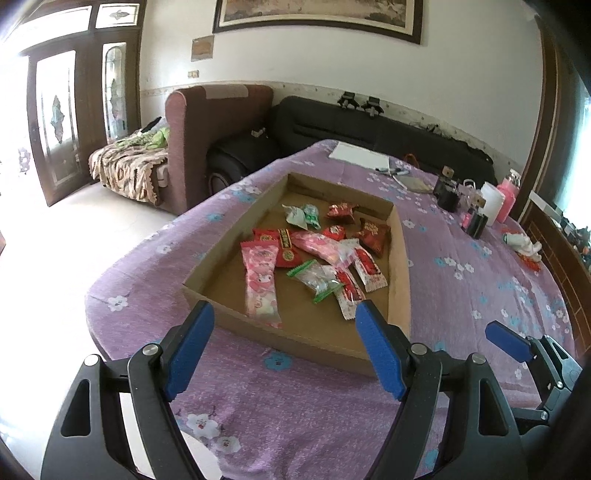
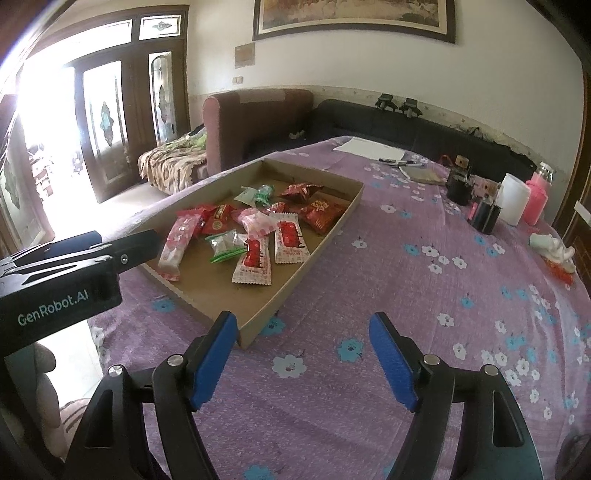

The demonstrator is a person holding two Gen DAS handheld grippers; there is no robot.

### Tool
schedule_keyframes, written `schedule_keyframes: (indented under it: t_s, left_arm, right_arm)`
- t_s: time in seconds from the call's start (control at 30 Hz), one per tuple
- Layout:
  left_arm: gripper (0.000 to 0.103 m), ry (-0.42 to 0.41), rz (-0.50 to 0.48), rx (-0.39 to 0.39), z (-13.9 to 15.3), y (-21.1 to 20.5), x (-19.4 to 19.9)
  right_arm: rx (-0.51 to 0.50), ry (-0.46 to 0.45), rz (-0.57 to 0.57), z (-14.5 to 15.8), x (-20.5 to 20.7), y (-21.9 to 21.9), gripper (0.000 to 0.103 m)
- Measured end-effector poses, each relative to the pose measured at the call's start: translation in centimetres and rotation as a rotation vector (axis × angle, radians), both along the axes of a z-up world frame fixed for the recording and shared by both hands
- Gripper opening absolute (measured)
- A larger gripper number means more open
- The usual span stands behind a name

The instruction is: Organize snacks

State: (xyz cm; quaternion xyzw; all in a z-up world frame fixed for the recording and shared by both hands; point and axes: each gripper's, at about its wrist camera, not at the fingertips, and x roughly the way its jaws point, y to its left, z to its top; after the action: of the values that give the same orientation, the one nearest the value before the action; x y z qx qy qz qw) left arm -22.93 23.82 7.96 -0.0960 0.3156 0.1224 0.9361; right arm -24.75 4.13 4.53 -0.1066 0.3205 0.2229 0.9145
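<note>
Matt brown cardboard tray (image 1: pixel 400 258); glossy plastic wrappers (image 2: pixel 290 240); nubby purple floral cloth (image 2: pixel 388 258); matt blue rubbery pads (image 2: pixel 214 362).

Daylight is glaring through the doors (image 1: pixel 55 122); I am facing a sofa (image 1: pixel 388 133), an armchair (image 1: pixel 207 129) and a framed picture (image 1: pixel 317 14).

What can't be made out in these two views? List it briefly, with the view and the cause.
- Print on the snack packets: too small and blurred in both views.
- Near inside wall of the cardboard tray: faces away from both cameras.
- Left gripper in the right wrist view: only its side shows, fingers cut off.
- Small items by the white cup: too small to name.
- Outside the doors: washed out by glare.
</note>
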Motion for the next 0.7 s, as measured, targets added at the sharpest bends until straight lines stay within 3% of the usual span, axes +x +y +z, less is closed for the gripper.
schedule_keyframes:
  t_s: [0.13, 0.27, 0.43, 0.47, 0.53, 0.6, 0.7]
  left_arm:
    - [0.079, -0.069, 0.04, 0.01, 1.0, 0.4, -1.3]
    - [0.08, -0.188, 0.112, 0.056, 2.6, 0.4, -3.2]
    - [0.094, -0.388, 0.208, 0.112, 4.7, -0.2, -6.4]
    - [0.103, -0.423, 0.225, 0.117, 5.0, -0.3, -6.9]
    - [0.103, -0.465, 0.233, 0.106, 5.2, -0.2, -7.4]
    - [0.103, -0.44, 0.217, 0.081, 5.3, 0.0, -6.6]
    - [0.103, -0.296, 0.128, 0.047, 4.7, 0.0, -3.7]
  right_arm:
    - [0.031, -0.019, -0.01, 0.6, -0.4, -0.4, 0.076]
    - [0.074, -0.05, -0.019, 1.4, -0.9, -1.3, 0.076]
    - [0.109, -0.118, -0.029, 2.3, -1.7, -2.4, 0.08]
    - [0.11, -0.135, -0.031, 2.5, -2.0, -2.5, 0.081]
    - [0.11, -0.157, -0.034, 2.7, -2.3, -2.8, 0.081]
    - [0.111, -0.16, -0.032, 2.7, -2.3, -2.9, 0.082]
    - [0.111, -0.154, -0.031, 2.7, -2.2, -2.9, 0.082]
